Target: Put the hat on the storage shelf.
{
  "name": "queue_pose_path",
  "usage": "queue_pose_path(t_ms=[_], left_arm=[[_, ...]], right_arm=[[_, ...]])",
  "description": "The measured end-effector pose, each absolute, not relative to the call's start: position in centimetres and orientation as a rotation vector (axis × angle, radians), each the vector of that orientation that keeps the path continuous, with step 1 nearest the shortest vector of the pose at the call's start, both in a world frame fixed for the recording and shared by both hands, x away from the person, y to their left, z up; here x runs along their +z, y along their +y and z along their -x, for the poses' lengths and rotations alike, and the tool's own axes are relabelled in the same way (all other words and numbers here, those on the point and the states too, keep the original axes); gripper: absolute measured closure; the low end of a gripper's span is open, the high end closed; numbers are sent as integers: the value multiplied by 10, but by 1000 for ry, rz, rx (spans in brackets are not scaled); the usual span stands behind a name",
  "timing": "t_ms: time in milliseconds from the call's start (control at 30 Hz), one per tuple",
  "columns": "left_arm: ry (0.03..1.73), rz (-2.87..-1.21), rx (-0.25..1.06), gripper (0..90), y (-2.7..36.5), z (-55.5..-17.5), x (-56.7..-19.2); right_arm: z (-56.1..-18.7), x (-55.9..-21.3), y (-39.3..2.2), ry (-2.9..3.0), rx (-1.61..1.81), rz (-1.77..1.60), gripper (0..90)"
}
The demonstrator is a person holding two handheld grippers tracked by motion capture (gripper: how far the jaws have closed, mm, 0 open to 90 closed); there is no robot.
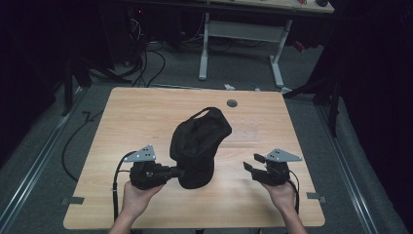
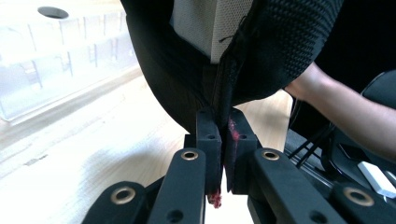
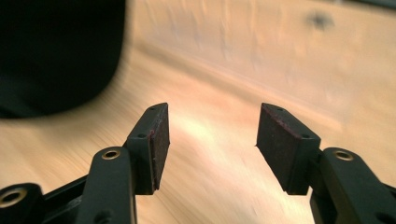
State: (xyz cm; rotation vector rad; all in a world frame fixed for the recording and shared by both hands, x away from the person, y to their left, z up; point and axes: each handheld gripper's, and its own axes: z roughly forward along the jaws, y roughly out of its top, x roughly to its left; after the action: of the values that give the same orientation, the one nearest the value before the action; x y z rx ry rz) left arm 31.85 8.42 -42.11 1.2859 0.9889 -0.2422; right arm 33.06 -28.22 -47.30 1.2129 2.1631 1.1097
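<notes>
My left claw (image 2: 223, 140) is clamped tight on a seam edge of the black fabric bag (image 1: 198, 144), which stands slumped near the middle of the wooden bench (image 1: 146, 112), its loop handle up. Through its opening I see pale mesh lining; contents I cannot tell. My right claw (image 3: 212, 140) hangs wide, gripping nothing, over bare wood to the bag's right.

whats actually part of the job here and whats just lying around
In use:
- black fabric bag with a loop handle
- left gripper, shut on the bag's edge
- right gripper, open, apart from the bag

Just there:
- round grey cap set in the wooden table
- white-legged desk behind
</notes>
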Motion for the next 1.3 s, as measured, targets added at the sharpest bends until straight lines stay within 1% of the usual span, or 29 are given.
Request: queue_pose_path(t_ms=[67, 100, 167, 433, 933, 1033, 1300], left_arm=[[989, -1280, -233, 863, 86, -319, -420], [994, -1272, -228, 863, 86, -320, -420], [1000, -1268, -215, 863, 88, -320, -419], [1031, -1238, -161, 863, 92, -324, -414], [1067, -1210, -65, 863, 95, -336, -405], [1064, -1194, -15, 863, 96, -341, -400], [1052, -1185, 53, 863, 100, -352, -389]], right_arm=[[-335, -493, -287, 2175, 1011, -1289, 437], [-335, -493, -287, 2175, 1011, -1289, 437], [-337, -508, -292, 2161, 961, -1349, 436], [-336, -528, -299, 2096, 874, -1447, 424], [-333, -531, -303, 2031, 864, -1471, 396], [-333, -531, -303, 2032, 866, -1470, 395], [-333, -531, -303, 2033, 867, -1470, 393]])
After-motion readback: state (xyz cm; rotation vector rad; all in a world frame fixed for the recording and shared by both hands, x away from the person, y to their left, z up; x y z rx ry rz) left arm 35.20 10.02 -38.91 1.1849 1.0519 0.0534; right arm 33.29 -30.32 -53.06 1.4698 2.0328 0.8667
